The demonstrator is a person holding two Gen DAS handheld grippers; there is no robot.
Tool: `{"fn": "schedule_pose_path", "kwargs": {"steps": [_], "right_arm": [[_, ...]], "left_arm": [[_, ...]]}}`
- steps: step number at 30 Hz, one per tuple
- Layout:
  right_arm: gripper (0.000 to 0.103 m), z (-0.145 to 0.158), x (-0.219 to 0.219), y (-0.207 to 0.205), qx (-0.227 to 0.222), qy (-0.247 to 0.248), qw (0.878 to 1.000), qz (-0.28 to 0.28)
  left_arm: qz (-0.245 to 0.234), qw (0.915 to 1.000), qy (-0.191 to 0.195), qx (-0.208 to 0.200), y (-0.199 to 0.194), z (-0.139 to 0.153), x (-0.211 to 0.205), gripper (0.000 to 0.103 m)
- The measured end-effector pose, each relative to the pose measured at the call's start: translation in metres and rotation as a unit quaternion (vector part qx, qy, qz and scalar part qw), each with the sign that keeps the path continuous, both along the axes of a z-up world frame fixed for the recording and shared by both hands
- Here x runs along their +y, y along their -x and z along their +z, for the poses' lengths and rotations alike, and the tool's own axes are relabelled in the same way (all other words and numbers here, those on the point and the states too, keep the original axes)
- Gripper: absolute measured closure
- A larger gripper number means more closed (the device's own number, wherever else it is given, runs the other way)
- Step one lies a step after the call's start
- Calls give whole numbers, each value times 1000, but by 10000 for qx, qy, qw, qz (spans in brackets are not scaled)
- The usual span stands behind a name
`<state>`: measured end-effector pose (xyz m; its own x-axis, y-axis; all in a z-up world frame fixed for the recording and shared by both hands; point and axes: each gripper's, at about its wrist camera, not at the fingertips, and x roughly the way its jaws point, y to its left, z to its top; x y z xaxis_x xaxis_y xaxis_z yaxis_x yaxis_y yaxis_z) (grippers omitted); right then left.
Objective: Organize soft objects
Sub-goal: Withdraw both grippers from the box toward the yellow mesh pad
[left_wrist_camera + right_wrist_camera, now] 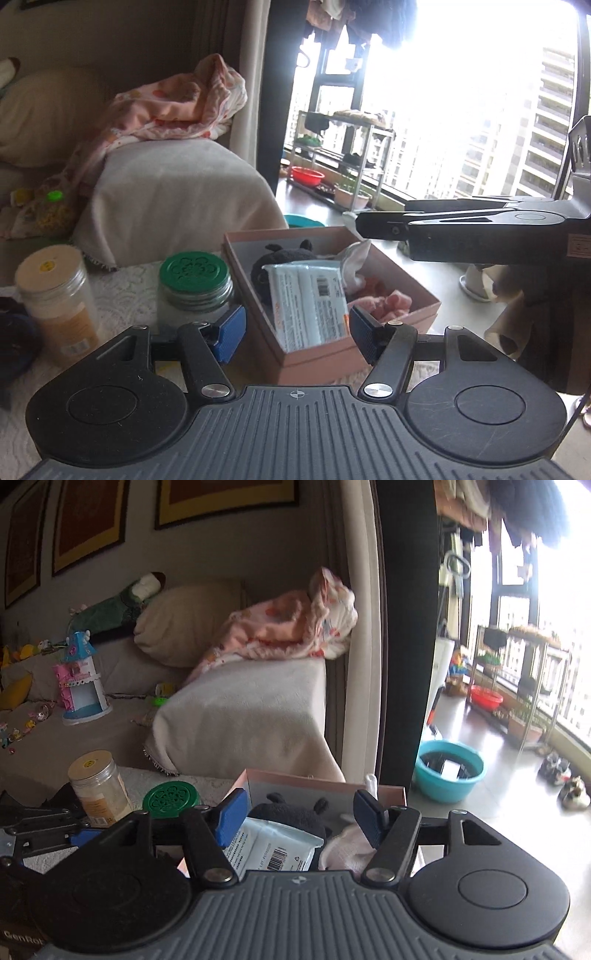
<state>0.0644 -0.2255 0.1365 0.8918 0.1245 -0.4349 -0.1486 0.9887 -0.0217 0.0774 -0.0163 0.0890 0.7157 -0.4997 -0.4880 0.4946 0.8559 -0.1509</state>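
Note:
An open pink box (332,360) stands on the table. In it lie a black plush toy (275,258), a pale blue pack of wipes (308,302), a white cloth (356,258) and a pink fluffy item (391,304). My left gripper (297,336) hovers open just before the box's near corner, with nothing between its blue pads. My right gripper (300,819) is open above the box, over the plush toy (291,814) and the wipes (273,845), and holds nothing. In the left wrist view the right gripper (360,225) reaches in from the right, its tip above the white cloth.
A glass jar with a green lid (194,284) and a plastic jar with a beige lid (55,295) stand left of the box. Behind is a sofa (166,199) with a pink blanket (173,107). A teal basin (448,771) sits on the floor.

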Motion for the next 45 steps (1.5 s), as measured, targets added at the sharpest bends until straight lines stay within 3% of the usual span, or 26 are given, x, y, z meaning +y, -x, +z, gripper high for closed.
{"fn": "schedule_pose_path", "kwargs": {"steps": [4,9,17,22,25,37,45], "right_arm": [[35,-10,19,32,102,181,9984,533],[35,-47,47,60,560,289,9926,1038],[35,-92,64,63,1155,254,9881,985],[35,-106,66,56,1343,265,9870,838],[35,-115,65,50,1545,120,9846,808],[25,-121,68,50,1415,77,9859,888],[19,-122,70,50,1415,86,9853,950]], "left_arm": [[118,9997,-143,150,22,-17,27,36],[619,9965,-500,238,34,-36,52,36],[1139,9900,-350,755,19,-63,79,36],[1061,9888,-293,1004,16,-76,79,36],[1012,9897,-337,954,17,-77,76,34],[711,9926,-285,943,17,-79,66,28],[573,9930,51,1028,17,-81,74,29]]}}
